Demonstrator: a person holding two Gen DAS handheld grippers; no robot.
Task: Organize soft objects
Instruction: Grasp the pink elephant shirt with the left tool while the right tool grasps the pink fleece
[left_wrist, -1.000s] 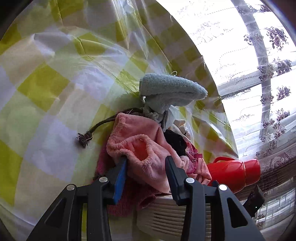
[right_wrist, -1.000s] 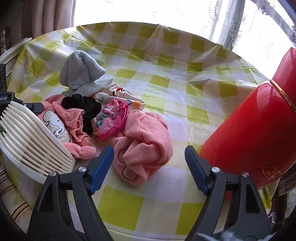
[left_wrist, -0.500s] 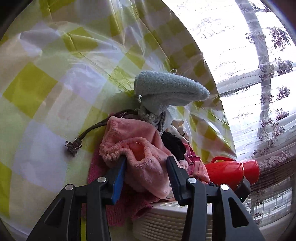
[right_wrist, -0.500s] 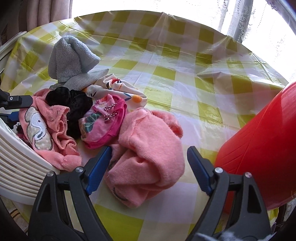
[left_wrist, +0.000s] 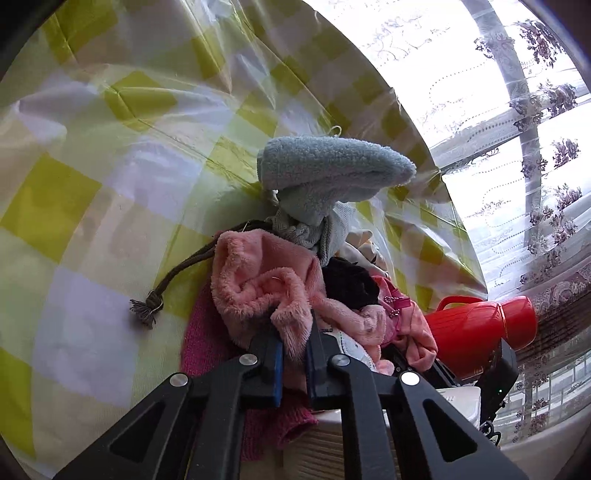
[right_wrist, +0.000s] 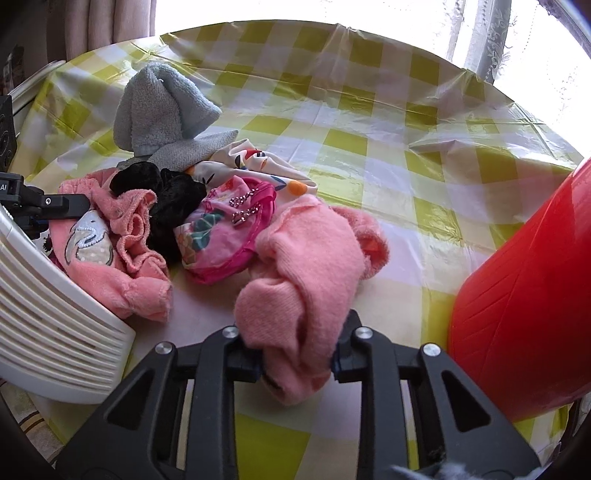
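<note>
Left gripper (left_wrist: 293, 354) fingers grasp the pink fleece garment (left_wrist: 258, 284) beside the white basket (right_wrist: 48, 314), right gripper (right_wrist: 295, 360) fingers grasp the pink knit sweater (right_wrist: 306, 266) on the table (right_wrist: 369, 147); lift each slowly, clearing neighbouring cloth.

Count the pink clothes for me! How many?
3: one in the right gripper, an elephant one by the basket, a flowery one between them. More may hide underneath.
</note>
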